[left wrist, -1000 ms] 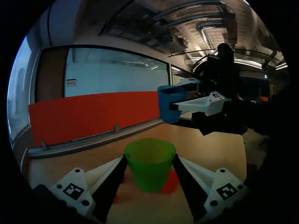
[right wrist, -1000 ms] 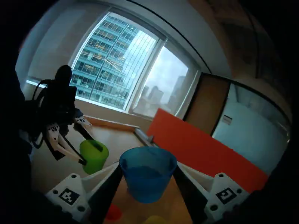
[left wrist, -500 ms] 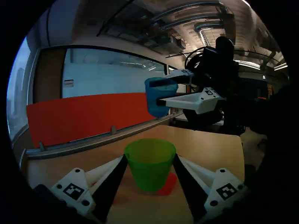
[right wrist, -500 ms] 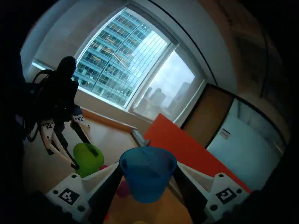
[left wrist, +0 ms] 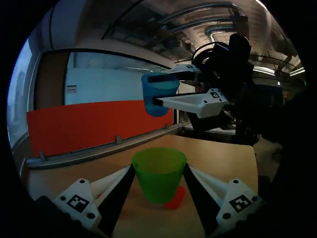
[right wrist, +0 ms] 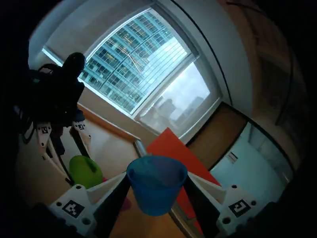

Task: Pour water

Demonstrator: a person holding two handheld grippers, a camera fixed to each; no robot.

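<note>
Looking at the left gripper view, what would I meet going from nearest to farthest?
Left claw gripping the green cup → red object on the table → blue cup in the right claw → orange wall panel.

A pale wooden desk [left wrist: 222,154] runs up to a bright orange partition panel [left wrist: 91,123], with a metal rail [left wrist: 99,147] along the panel's base. A small red object [left wrist: 175,197] lies on the desk. Exposed ducts [left wrist: 190,22] cross the ceiling. A large window [right wrist: 130,75] shows glass towers outside.
</note>
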